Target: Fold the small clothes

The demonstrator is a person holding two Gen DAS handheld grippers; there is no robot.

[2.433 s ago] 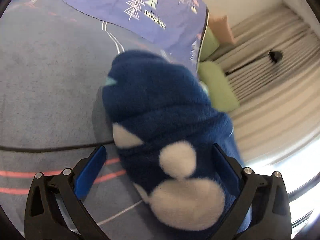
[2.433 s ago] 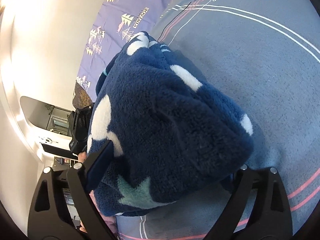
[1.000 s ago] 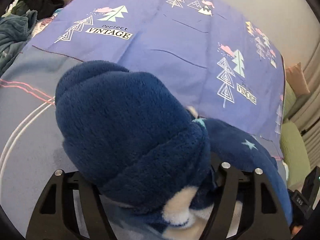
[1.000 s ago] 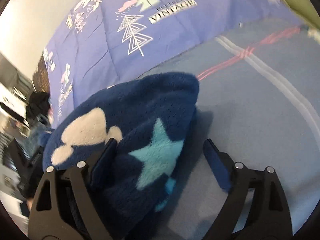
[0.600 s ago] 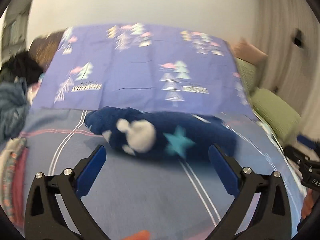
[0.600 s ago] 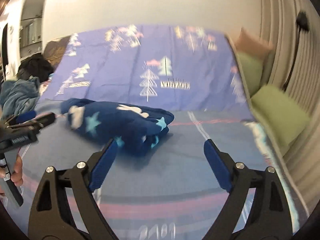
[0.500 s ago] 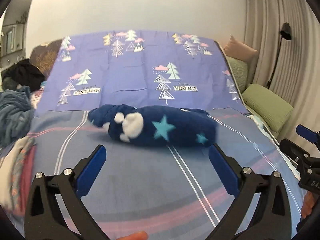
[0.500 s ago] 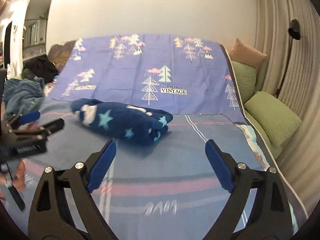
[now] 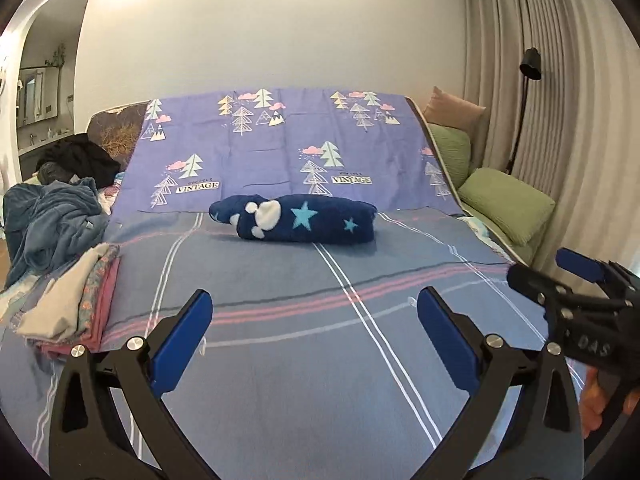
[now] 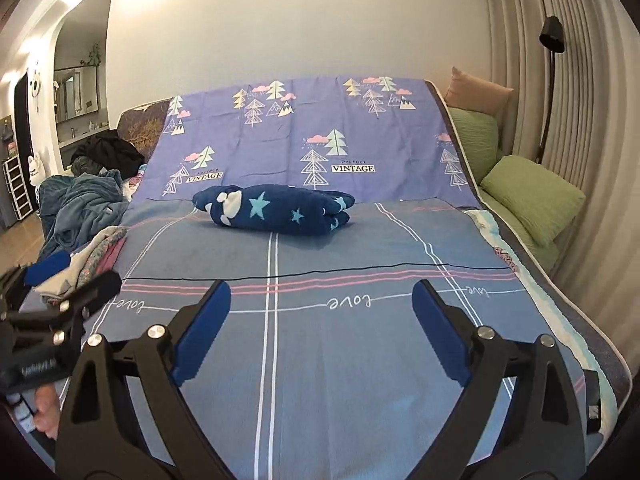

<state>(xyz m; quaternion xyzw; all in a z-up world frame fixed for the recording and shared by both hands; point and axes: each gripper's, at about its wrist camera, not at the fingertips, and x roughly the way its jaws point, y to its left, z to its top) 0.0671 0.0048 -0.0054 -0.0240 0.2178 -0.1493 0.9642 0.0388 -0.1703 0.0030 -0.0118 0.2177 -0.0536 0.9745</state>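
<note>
Both the left gripper (image 9: 314, 334) and right gripper (image 10: 322, 326) hang spread and empty — the folded navy fleece garment (image 9: 296, 225) lies well ahead, mid-bed, long axis crosswise, neither hand clearly nearer.

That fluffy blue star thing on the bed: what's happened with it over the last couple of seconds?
Both grippers let go of the folded fleece garment and pulled back toward the foot of the bed. The left gripper and right gripper now hang empty, jaws open. The folded pile at the left stayed put.
</note>
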